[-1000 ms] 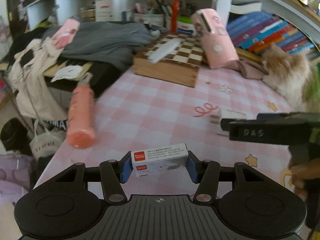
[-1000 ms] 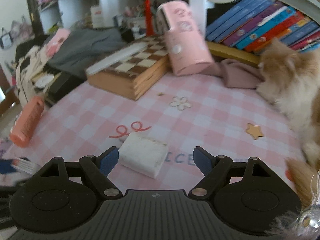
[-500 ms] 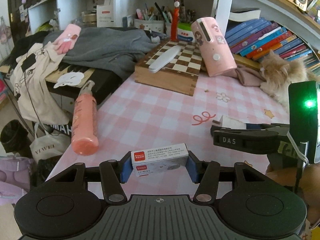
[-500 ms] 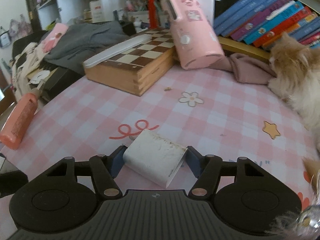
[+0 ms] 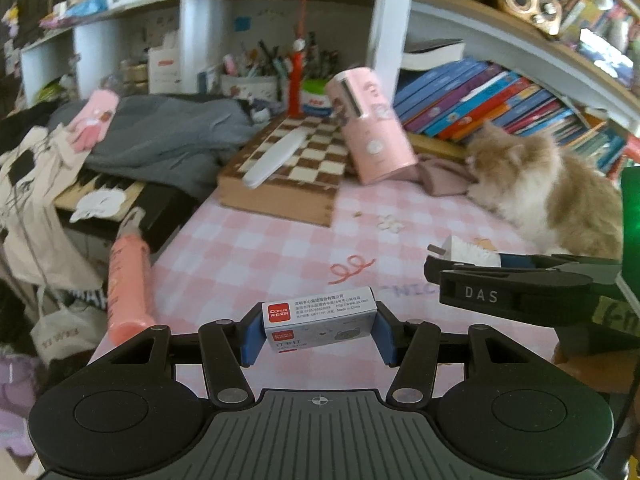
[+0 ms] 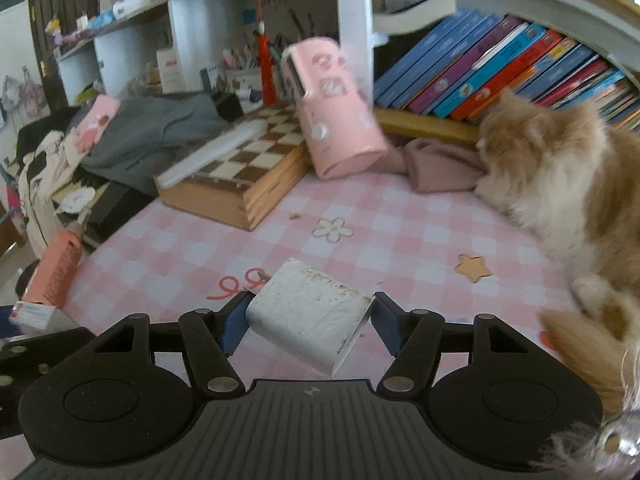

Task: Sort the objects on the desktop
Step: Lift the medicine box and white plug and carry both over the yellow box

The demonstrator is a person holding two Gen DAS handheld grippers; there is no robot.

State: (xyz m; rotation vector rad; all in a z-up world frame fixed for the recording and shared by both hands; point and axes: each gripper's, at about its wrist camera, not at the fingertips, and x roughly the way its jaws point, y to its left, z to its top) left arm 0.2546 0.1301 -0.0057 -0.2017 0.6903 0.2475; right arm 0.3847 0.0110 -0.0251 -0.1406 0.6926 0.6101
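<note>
1. Our left tool [image 5: 318, 330] is clamped on a small staple box [image 5: 320, 316]; its blue pads press on the box's two short ends, and its long axis runs straight across the jaws.
2. Our right tool [image 6: 308, 326] is clamped on a white charger block [image 6: 310, 322]. The block sits tilted between the pads, one corner low toward the camera, with its metal prongs poking out at the far left.
3. Both things appear clear of the desk [image 6: 400, 240], each carried by its own tool. In the left view the right tool sits just to the right of the left one, a little ahead.
4. The key relation, as we judge it: each thing is already in hand, so the coming move is a carry toward a sorting spot, which we cannot identify.
5. Open room: bare pink check cloth lies ahead of both tools.
6. Obstacles: the chess box [image 5: 288, 172] at the far left-centre, with a pink case [image 5: 372, 128] leaning beside it.
7. A cat [image 6: 560, 184] lies along the right edge, close to the right tool's path.
8. An orange bottle [image 5: 128, 280] lies at the desk's left edge, near the drop.
</note>
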